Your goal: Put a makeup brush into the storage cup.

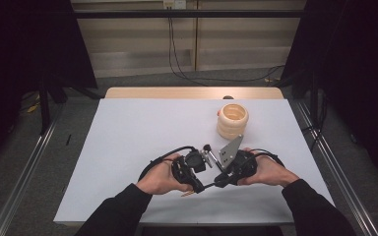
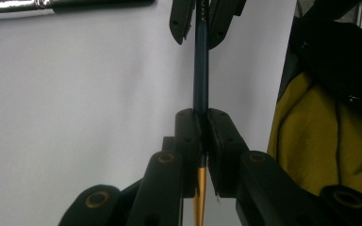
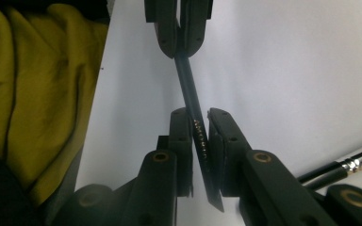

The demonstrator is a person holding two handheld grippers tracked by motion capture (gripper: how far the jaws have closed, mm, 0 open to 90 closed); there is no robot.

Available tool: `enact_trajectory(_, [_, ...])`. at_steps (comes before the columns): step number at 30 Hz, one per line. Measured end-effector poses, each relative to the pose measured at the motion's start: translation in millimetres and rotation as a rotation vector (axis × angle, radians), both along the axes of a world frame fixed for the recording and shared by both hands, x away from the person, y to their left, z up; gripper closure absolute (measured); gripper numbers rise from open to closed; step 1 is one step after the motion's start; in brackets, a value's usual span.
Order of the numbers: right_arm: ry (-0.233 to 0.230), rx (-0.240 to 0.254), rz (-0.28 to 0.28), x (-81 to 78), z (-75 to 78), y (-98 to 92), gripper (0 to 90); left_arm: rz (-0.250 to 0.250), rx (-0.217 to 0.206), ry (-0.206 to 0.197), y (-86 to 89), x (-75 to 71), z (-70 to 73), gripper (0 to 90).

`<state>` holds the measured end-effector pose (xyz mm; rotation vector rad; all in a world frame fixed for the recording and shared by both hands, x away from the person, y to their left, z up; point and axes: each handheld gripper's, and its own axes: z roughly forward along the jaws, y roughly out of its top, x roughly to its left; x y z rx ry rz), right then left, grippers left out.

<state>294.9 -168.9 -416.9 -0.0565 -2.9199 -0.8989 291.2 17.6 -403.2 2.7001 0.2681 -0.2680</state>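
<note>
A handover between the two hands is in progress over the near middle of the white desk [image 1: 142, 132]. The left gripper [image 1: 197, 186] has its jaws clamped tight on a slim dark-blue pen-like stick with a yellow-gold tip [image 2: 201, 70] — in the left gripper view the shaft runs straight up out of the pinch and the gold end pokes out behind the pads. The right gripper [image 1: 215, 183] faces it from the other side, its jaws nearly together around the far end of the same stick. In the right gripper view the dark shaft [image 3: 194, 122] lies slanted in the gap, against the left pad, with a thin sliver of space on the other side, so I judge this grip not yet firm.

So the stick spans the short gap between the two pairs of jaws, held level just above the desk, both hands close together.

The next move, as I read it, calls for the right jaws to finish their pinch squarely on the shaft before the left ones let go — releasing early could let the stick swing or drop. The slant suggests a small wrist correction would help.

Farther off stands a pale wooden ribbed round holder [image 1: 232, 120], open at the top, a likely destination. A second brush with a metal ferrule [image 3: 349, 165] lies on the desk.
</note>
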Motion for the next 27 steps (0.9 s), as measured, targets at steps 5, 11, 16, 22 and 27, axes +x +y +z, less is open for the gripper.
enact_trajectory(5, [0.031,0.011,0.009,0.8,-2.8,-0.7,83.0,-0.028,-0.017,0.0,1.2,1.8,-1.2,83.0])
enact_trajectory(11, [0.049,0.021,0.021,0.9,-2.9,-3.0,85.7,-0.03,-0.032,-0.004,3.6,2.6,-1.0,81.8])
enact_trajectory(16, [0.046,0.031,0.024,1.5,-2.8,-4.4,85.8,-0.026,-0.056,-0.01,4.7,5.3,-1.7,80.7])
enact_trajectory(22, [0.045,0.039,-0.008,2.7,-0.9,-9.4,85.9,0.034,-0.082,-0.017,9.3,12.7,-0.1,67.8])
enact_trajectory(27, [0.032,0.036,-0.021,2.3,-0.4,-10.3,85.9,0.053,-0.102,-0.032,10.3,12.7,0.2,52.5])
